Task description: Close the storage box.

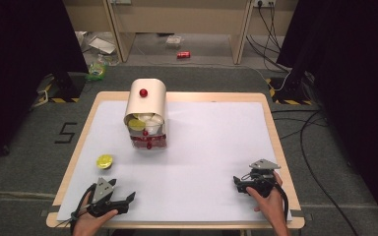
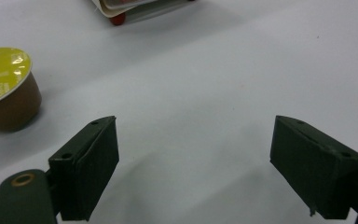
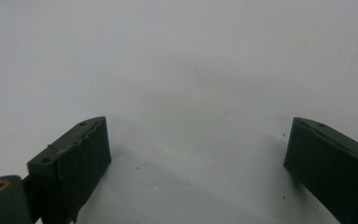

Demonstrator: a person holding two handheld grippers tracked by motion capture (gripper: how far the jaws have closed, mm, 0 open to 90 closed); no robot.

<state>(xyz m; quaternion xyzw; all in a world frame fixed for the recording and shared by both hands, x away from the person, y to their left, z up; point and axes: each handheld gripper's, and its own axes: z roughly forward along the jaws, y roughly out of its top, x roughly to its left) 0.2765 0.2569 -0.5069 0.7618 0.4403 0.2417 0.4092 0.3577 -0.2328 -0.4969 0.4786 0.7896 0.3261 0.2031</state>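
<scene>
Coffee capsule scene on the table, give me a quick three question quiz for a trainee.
1. True or false: the left tongs are shut on the loose yellow-lidded capsule.
2. Which tongs are nearer that capsule? A. left B. right
3. Fill in: the capsule dispenser has a ___ knob on its rounded top.

Key
1. False: in the left gripper view the jaws stand apart with nothing between them, and the capsule sits on the white sheet off to one side.
2. A
3. red
</scene>
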